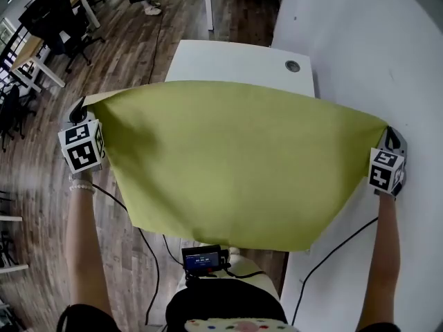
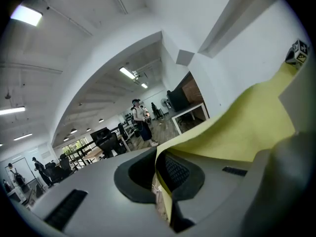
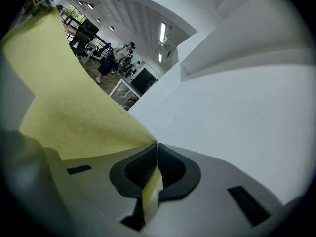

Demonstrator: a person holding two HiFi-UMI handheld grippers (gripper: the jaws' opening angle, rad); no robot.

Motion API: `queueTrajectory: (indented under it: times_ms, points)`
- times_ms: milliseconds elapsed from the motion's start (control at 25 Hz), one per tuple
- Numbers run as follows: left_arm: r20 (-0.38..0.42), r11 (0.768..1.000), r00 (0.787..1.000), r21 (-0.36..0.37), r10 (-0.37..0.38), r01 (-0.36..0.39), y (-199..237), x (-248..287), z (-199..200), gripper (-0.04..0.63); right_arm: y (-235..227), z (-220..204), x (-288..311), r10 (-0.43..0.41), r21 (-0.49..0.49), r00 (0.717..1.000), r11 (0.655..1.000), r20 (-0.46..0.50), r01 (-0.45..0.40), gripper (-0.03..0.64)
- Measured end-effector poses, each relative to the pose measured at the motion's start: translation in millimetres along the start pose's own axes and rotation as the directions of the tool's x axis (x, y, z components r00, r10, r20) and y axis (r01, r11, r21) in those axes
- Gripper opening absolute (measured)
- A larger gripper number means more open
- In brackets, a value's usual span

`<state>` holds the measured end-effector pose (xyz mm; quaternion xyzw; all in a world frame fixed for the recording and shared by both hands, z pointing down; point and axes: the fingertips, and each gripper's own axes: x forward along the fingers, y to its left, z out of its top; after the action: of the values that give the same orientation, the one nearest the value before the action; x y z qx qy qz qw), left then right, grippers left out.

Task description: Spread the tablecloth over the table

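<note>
A yellow-green tablecloth hangs stretched in the air between my two grippers, above the near part of a white table. My left gripper is shut on the cloth's far left corner; the cloth edge runs between its dark pads. At the right, my right gripper is shut on the far right corner, with the folded cloth edge pinched between its pads. The cloth hides most of the tabletop; only the table's far end shows.
A round cable port sits at the table's far right corner. A white wall runs close along the table's right side. Desks and office chairs stand on the wooden floor at the left. A person stands far off.
</note>
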<state>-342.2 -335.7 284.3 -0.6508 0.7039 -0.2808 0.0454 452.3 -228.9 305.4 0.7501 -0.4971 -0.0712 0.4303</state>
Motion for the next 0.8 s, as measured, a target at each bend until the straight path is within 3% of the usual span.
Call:
queueTrajectory:
  times_ms: [360,800]
  points:
    - [-0.125,0.996,0.989,0.024,-0.081,0.085,-47,95,-48,0.014,59,-26,72,0.070,-0.047,0.987,0.996,-0.144,-0.077,0.034]
    - [-0.199,0.990,0.972,0.037,-0.123,0.133,-90,196,-84,0.012,126,-45,155,0.112,-0.075,0.966,0.988,-0.233,-0.133,0.034]
